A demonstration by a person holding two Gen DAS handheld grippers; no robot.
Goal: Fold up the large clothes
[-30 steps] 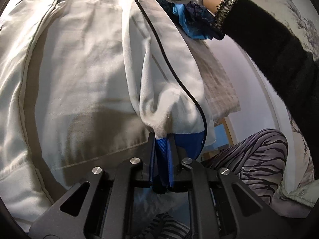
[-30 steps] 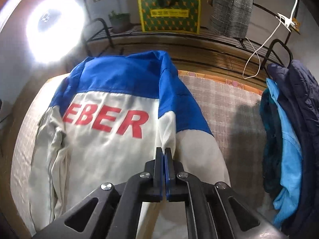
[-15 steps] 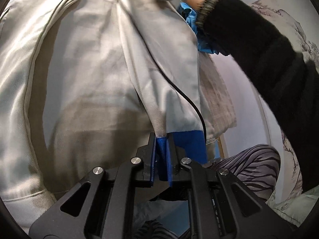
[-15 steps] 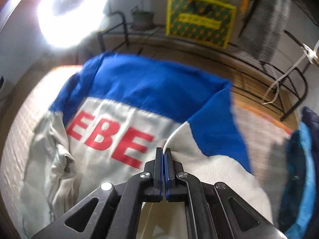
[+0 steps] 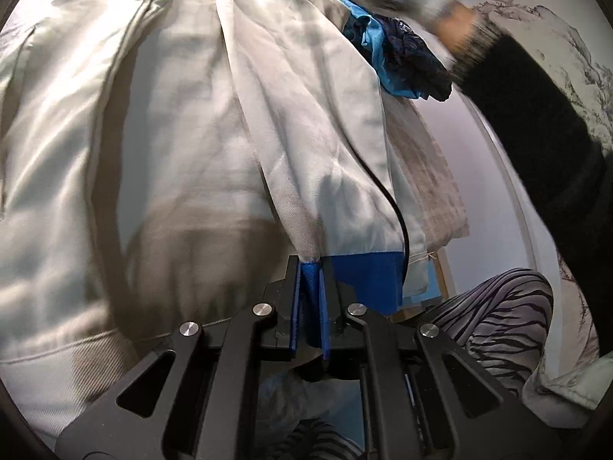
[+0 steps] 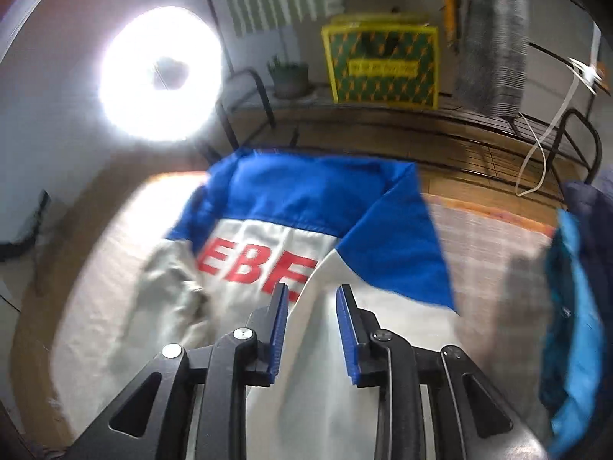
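Since the earlier frame, the right gripper [image 6: 310, 322] is opening above the folded-over sleeve, nothing pinched; the jacket [image 6: 306, 207] lies on the bed. The left gripper [image 5: 311, 299] is clamped on the blue cuff [image 5: 360, 272] (holding the fold taut).

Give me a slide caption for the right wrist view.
Right gripper, jaws opening, above a white-and-blue jacket with red lettering spread on a bed.

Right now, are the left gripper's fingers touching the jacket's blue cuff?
Touching. The left wrist view shows the left gripper shut, its fingers pressing the blue cuff of the jacket between them.
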